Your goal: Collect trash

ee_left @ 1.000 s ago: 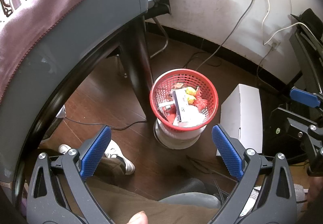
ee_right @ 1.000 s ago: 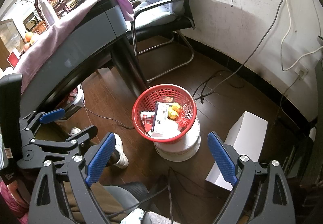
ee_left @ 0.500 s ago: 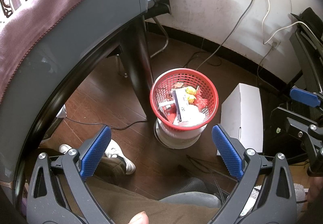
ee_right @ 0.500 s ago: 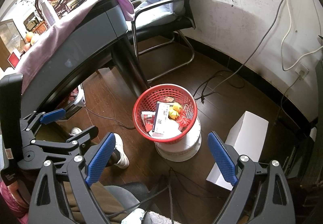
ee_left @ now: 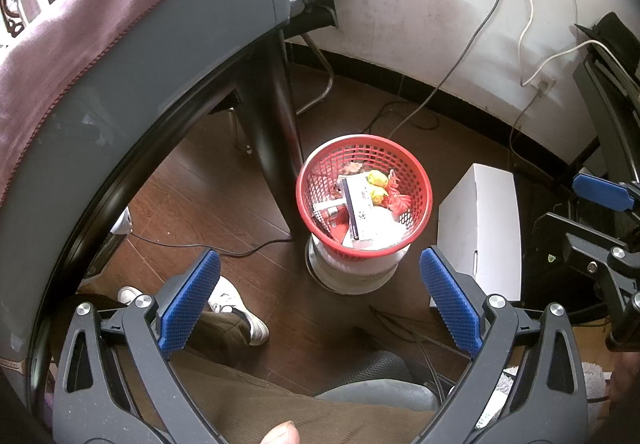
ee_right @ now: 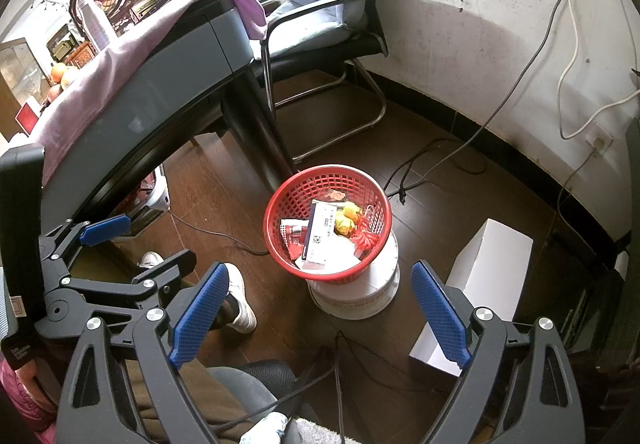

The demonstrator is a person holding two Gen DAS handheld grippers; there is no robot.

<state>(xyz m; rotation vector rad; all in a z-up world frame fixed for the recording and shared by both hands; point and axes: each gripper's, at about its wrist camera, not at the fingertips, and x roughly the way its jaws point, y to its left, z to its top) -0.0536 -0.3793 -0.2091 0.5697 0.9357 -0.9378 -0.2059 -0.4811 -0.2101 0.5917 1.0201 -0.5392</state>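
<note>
A red mesh basket (ee_left: 364, 193) sits on top of a white bucket (ee_left: 354, 272) on the dark wooden floor (ee_left: 208, 204), ahead of both pairs of fingers and between their tips in each wrist view. It holds the trash: a white printed carton (ee_left: 358, 204) lying flat, two yellow wrapped pieces (ee_left: 378, 184) just beside it, a red crinkled wrapper (ee_left: 400, 200) against the far-right wall, a small red packet (ee_left: 334, 212) on the left, and white paper (ee_left: 382, 228) underneath.

Just right of the bucket, beyond the right fingertip, a white cardboard box (ee_left: 482, 228) lies on the floor. To the left of the basket stands the dark leg (ee_left: 276, 148) of the counter (ee_left: 160, 56), whose top is draped with a purple cloth (ee_left: 80, 16). Farther ahead is a black chair with a blue cushion (ee_right: 328, 4) near the stained wall (ee_right: 480, 24), where cables (ee_right: 520, 76) hang down and trail over the floor. Below the fingers are the person's brown trouser leg (ee_left: 240, 404) and a white shoe (ee_left: 236, 304).

The left gripper (ee_left: 320, 300) has its blue-padded fingers (ee_left: 188, 304) spread wide with nothing between them, touching nothing. The right gripper (ee_right: 320, 312) is likewise spread wide and holds nothing, its fingers (ee_right: 440, 316) apart from the basket.
</note>
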